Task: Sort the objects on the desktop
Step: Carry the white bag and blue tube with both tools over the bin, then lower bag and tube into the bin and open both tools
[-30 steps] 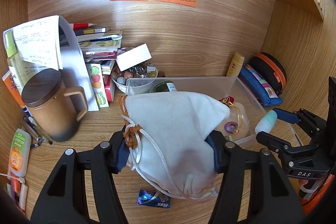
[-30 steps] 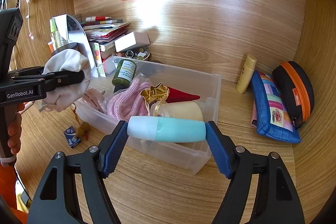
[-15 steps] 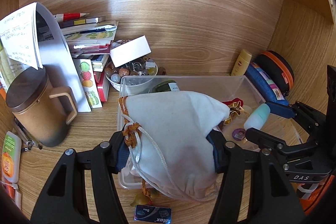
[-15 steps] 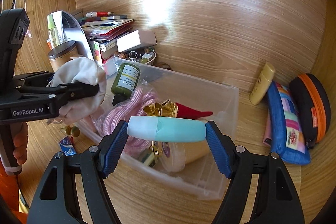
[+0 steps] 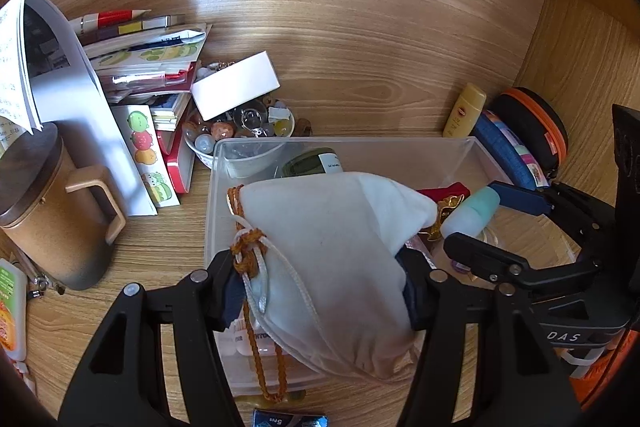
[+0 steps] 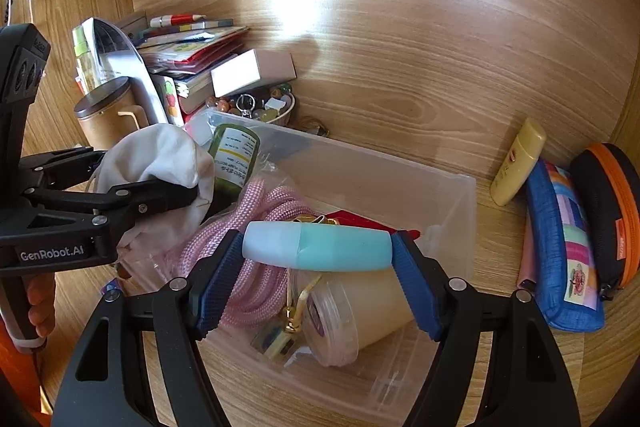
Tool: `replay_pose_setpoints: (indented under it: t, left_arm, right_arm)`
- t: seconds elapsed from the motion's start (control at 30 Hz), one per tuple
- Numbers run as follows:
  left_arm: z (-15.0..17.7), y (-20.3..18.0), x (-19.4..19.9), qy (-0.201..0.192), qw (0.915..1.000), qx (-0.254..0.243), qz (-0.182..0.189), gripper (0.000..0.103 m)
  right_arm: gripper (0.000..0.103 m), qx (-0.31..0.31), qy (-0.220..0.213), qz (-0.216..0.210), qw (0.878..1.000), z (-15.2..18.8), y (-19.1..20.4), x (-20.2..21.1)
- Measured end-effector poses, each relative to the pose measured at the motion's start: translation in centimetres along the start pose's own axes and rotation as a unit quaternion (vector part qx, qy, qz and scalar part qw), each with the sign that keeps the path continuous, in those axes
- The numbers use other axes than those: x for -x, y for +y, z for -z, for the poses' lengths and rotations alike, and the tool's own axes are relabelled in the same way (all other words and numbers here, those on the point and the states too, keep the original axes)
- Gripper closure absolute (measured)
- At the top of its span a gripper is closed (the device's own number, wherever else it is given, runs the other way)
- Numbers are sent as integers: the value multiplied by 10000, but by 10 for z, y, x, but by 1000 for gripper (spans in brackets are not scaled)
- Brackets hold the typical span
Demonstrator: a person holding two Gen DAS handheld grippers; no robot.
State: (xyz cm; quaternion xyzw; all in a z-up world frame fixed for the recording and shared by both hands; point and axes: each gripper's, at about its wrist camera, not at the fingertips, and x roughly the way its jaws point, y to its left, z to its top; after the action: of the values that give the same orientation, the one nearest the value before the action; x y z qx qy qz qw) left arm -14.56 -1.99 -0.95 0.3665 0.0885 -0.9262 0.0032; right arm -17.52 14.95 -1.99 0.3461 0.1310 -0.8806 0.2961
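My left gripper (image 5: 320, 291) is shut on a white cloth drawstring pouch (image 5: 332, 251) with an orange cord, held over the left part of the clear plastic bin (image 5: 216, 211). My right gripper (image 6: 316, 267) is shut on a teal and pale blue tube (image 6: 316, 245), held crosswise above the bin (image 6: 456, 211). In the bin lie a pink rope (image 6: 256, 223), a green bottle (image 6: 234, 159), a gold trinket and a lidded cream cup (image 6: 352, 311). The pouch (image 6: 160, 163) and the left gripper (image 6: 168, 187) also show in the right wrist view, the tube (image 5: 472, 215) in the left wrist view.
A brown lidded mug (image 5: 48, 211), stacked books (image 5: 144, 67), a white box (image 5: 236, 85) and a bowl of beads (image 5: 240, 131) stand left and behind the bin. A yellow bottle (image 6: 518, 163), blue pouch (image 6: 560, 247) and black-orange case (image 6: 608, 211) lie at right. A small blue packet (image 5: 288, 419) lies in front.
Both grippers have moved forward and over the bin, each still holding its object. The pouch now hangs above the bin's left part and the tube above its middle.
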Motion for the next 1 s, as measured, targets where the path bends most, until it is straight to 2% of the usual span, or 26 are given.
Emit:
replay_pose_setpoints:
  t: [0.33,0.67,0.93,1.0]
  left_arm:
    - [1,2,-10,111,9999,44,78,39]
    - [2,3,-9,95,9999,26,68,35]
    - [3,0,1,-3,10000,-45,64,28]
    - [4,-1,5,-39,10000,-68,60,23]
  right_arm:
    - [32,15,104,18,9999,-1,0,-10]
    - [31,58,142,144,9998,-1,3,-1]
    - [27,-8,109,315,9994,1,0,12]
    - [27,-15,80,340,9994,2,0,17]
